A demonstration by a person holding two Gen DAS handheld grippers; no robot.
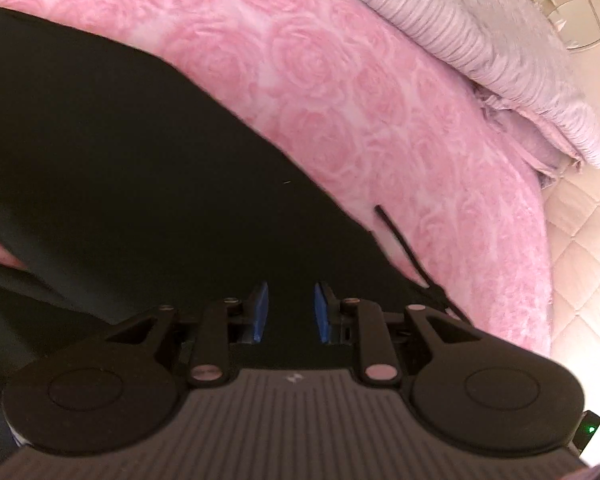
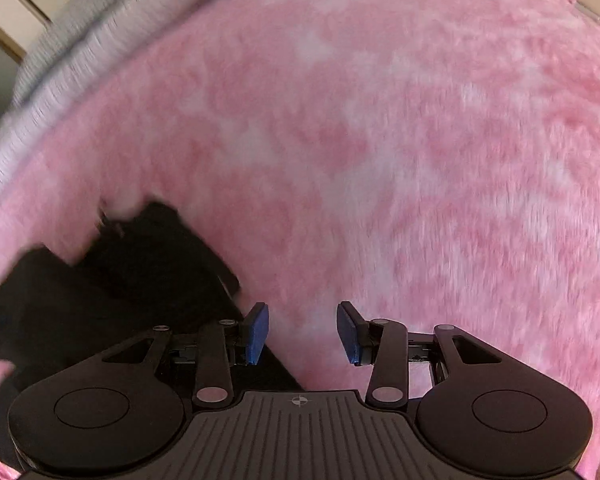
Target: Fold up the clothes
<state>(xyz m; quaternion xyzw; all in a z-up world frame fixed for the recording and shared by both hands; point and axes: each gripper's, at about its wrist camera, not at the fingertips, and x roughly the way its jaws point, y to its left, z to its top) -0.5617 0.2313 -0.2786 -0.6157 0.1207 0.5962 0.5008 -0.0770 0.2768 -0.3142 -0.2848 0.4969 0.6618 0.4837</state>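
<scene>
A black garment (image 1: 132,168) lies spread over a pink rose-patterned blanket (image 1: 340,92), filling the left half of the left wrist view. A thin black drawstring (image 1: 404,248) trails off its right edge. My left gripper (image 1: 290,312) hovers over the garment, open, with nothing between its blue pads (image 1: 260,308). In the right wrist view, which is motion-blurred, the black garment (image 2: 112,280) lies at the lower left on the pink blanket (image 2: 380,140). My right gripper (image 2: 302,330) is open over the blanket just right of the garment's edge, holding nothing.
A grey ribbed duvet (image 1: 492,48) is bunched along the far side of the bed, also visible as a grey duvet (image 2: 60,64) at upper left. A quilted cream surface (image 1: 580,240) and a round glass table (image 1: 580,20) lie beyond the bed's right edge.
</scene>
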